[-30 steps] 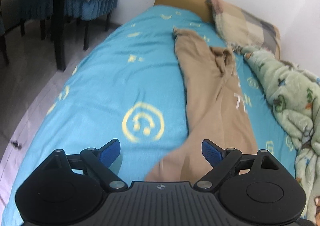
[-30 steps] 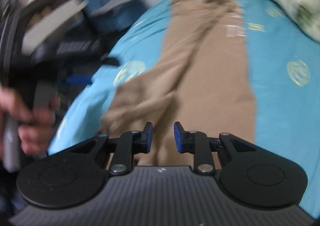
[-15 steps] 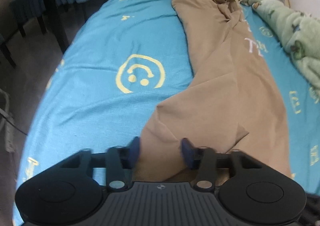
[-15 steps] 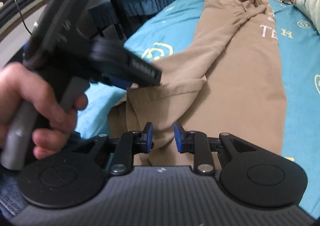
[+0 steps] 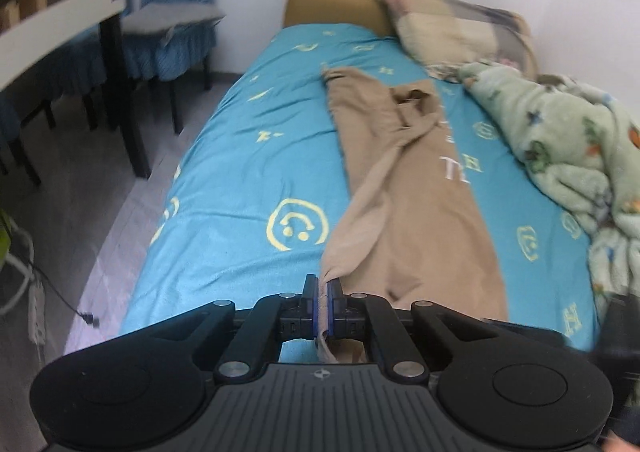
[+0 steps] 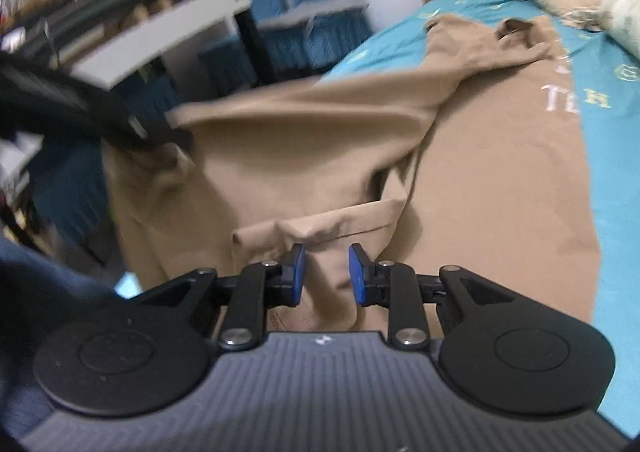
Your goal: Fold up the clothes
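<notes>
Both my tools wear the same matte black livery. On my left gripper [image 5: 325, 298] I see a ribbed dark grey deck carrying a small round emblem at its front edge, flanked by two broad round black housings with shallow circular recesses. Flat black linkage bars run forward from silver rivet heads to blocky fingertips faced with blue pads [image 5: 318, 304]. My right gripper [image 6: 326, 272] matches it: the same ribbed deck, emblem, paired discs, silver pivots and blue pads [image 6: 298, 266]. At the lower left of the right wrist view, a dark navy sleeve [image 6: 36, 292] shows, blurred.
</notes>
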`<state>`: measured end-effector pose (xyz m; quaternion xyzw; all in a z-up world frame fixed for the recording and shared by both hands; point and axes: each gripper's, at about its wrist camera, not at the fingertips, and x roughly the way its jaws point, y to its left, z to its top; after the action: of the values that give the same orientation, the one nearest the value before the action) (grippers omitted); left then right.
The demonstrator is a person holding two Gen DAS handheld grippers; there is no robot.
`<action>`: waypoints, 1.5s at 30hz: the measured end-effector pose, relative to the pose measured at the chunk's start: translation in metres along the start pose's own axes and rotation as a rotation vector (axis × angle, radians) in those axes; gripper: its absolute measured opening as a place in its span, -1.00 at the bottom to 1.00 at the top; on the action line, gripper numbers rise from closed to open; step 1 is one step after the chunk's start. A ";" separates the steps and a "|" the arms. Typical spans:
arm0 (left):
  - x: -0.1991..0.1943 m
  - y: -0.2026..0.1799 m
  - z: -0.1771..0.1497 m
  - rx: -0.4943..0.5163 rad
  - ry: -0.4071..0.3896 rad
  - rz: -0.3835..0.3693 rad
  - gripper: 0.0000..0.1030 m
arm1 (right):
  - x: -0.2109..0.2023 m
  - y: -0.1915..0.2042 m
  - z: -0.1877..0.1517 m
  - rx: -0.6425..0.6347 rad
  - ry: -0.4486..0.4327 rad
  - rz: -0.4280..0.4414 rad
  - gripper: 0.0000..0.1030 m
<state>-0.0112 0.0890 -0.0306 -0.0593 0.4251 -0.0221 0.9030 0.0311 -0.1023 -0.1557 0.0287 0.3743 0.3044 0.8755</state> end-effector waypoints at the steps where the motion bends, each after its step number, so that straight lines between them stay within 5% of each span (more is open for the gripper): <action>1: -0.004 -0.005 -0.001 0.020 0.000 -0.009 -0.92 | 0.007 0.002 -0.002 -0.020 0.032 0.001 -0.46; 5: -0.013 -0.031 -0.013 0.131 -0.011 -0.019 -0.92 | 0.011 -0.004 -0.004 0.038 0.079 0.016 -0.46; 11: -0.016 -0.085 -0.026 0.266 -0.023 -0.101 -0.92 | -0.043 -0.066 0.000 0.489 -0.018 0.005 -0.45; 17: 0.028 -0.139 -0.051 0.317 0.095 -0.177 -0.92 | -0.106 -0.099 0.009 0.531 -0.137 -0.190 -0.45; 23: 0.081 -0.166 -0.070 0.333 0.222 -0.185 -0.88 | -0.148 -0.115 0.018 0.529 -0.245 -0.228 -0.45; 27: 0.084 -0.170 -0.064 0.329 0.231 -0.233 -0.44 | -0.161 -0.127 0.027 0.514 -0.266 -0.247 -0.40; 28: 0.083 -0.171 -0.061 0.338 0.227 -0.232 -0.25 | -0.164 -0.129 0.028 0.513 -0.270 -0.253 -0.16; 29: 0.084 -0.173 -0.053 0.354 0.210 -0.219 -0.18 | -0.162 -0.132 0.028 0.518 -0.272 -0.259 0.21; 31: 0.086 -0.178 -0.037 0.385 0.177 -0.193 0.19 | -0.158 -0.140 0.029 0.526 -0.275 -0.270 0.62; 37: 0.143 -0.195 0.057 0.405 0.021 -0.113 0.35 | -0.145 -0.162 0.031 0.552 -0.283 -0.305 0.60; 45: 0.296 -0.200 0.183 0.178 -0.177 -0.002 0.32 | -0.109 -0.197 0.037 0.595 -0.238 -0.356 0.60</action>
<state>0.3210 -0.1195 -0.1163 0.0189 0.3402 -0.0551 0.9385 0.0989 -0.3161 -0.1141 0.2515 0.3408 0.0195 0.9057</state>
